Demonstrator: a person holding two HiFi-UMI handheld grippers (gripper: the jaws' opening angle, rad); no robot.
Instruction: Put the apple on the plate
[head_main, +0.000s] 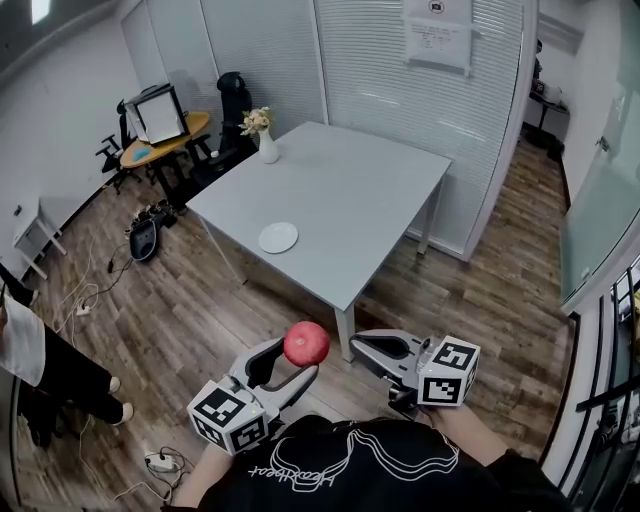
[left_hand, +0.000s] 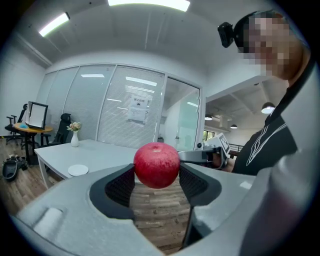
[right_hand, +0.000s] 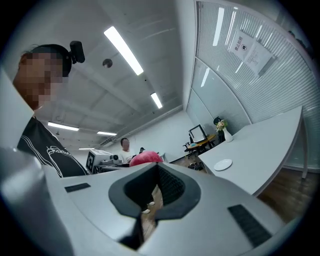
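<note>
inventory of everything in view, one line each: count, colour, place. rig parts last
apple: 1, red, in the left gripper's jaws, above the floor
plate: 1, white, table's near left edge
table: 1, pale grey, room centre
vase: 1, white, holding flowers, table's far left corner
round desk: 1, orange, far left
office chair: 1 clear, black, beside round desk
bystander: 1, white top, dark trousers, left edge
power strip: 1, white, floor, bottom left
left gripper: 1, grey, shut on apple
right gripper: 1, grey, shut, empty
</note>
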